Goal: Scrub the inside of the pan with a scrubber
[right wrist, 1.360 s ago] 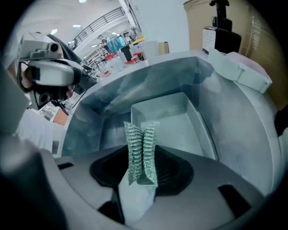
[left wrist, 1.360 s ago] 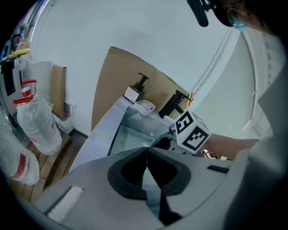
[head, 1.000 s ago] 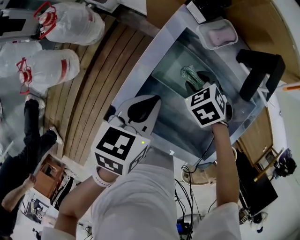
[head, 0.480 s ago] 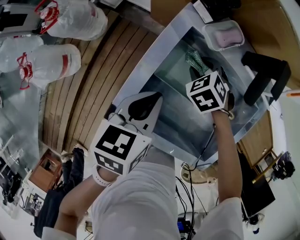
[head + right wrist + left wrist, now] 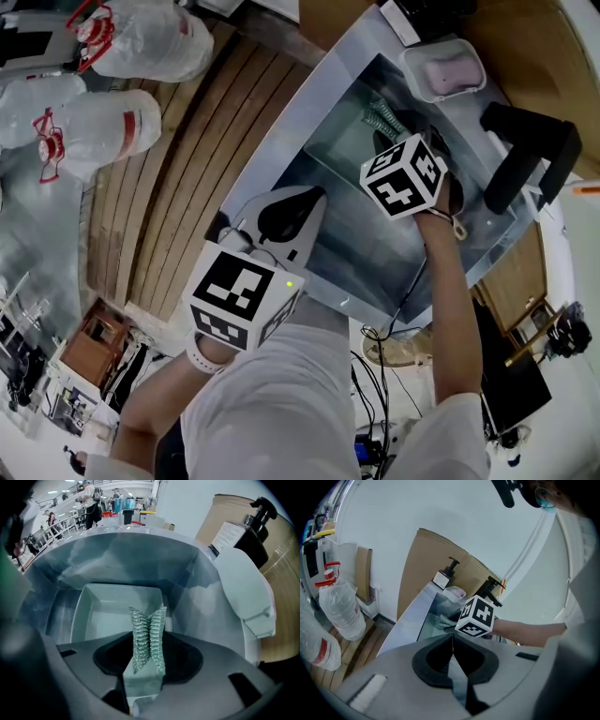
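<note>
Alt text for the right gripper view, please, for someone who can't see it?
The right gripper pinches a green scrubber between its jaws, pointing into a metal sink where a pale rectangular pan sits. A dark pump bottle stands at the right.

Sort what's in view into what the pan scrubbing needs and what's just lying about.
For the job: pan in the sink; scrubber, clamped in the right gripper jaws.
Lying about: pump bottle; lidded plastic box; left gripper, jaws shut on nothing.
</note>
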The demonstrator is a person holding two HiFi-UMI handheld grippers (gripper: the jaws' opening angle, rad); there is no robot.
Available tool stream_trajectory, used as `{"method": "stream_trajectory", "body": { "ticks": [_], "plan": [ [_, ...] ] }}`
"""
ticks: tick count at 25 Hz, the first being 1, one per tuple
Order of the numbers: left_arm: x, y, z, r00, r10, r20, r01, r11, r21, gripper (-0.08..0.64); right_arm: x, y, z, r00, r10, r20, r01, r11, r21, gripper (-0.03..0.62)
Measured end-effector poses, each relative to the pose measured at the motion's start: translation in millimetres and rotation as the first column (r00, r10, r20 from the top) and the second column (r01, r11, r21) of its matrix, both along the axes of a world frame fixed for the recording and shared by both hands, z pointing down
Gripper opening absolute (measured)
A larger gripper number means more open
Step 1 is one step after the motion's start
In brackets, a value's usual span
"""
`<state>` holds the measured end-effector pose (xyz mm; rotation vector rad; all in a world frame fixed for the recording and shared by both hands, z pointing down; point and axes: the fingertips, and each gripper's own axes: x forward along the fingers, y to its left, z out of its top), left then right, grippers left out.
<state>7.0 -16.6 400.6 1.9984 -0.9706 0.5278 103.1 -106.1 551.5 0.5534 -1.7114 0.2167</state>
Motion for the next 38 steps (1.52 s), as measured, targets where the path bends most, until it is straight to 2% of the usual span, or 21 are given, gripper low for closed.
{"method": "stream_trajectory", "body": {
  "ticks": [4, 13, 20, 25, 31, 38],
  "plan": [
    [5.2, 1.8, -0.7, 1.000, 0.007, -0.004, -0.007, 1.000, 0.000, 0.006, -3.1, 8.1, -1.6, 1.000, -0.029, 0.010, 0.029, 1.000, -0.006, 0.153],
    [3.6, 10.8, 0.4, 1.000, 0.009, -0.003, -0.009, 1.000, -0.003, 0.006, -17.8, 36.4, -5.2, 0.995, -0.061, 0.084, 0.074, 0.986, -0.151, 0.144],
    [1.1, 14.7, -2.1, 1.000, -0.001, -0.008, 0.001, 1.000, 0.000, 0.006, -32.4, 60.1, -7.3, 0.986, -0.082, 0.145, 0.117, 0.959, -0.258, 0.144],
    [-4.8, 15.7, -0.2, 1.000, -0.010, -0.008, 0.010, 1.000, -0.005, 0.006, -41.7, 75.1, -7.5, 0.975, -0.007, 0.224, 0.093, 0.922, -0.377, 0.144],
    [-11.1, 14.8, 0.7, 1.000, -0.017, -0.008, 0.017, 1.000, -0.007, 0.006, -51.1, 84.3, -7.4, 0.951, 0.073, 0.299, 0.085, 0.873, -0.480, 0.144],
    [-17.0, 11.3, 1.9, 1.000, -0.021, -0.005, 0.021, 1.000, -0.004, 0.006, -51.8, 83.6, -8.0, 0.932, 0.136, 0.337, 0.074, 0.837, -0.543, 0.144]
  ]
}}
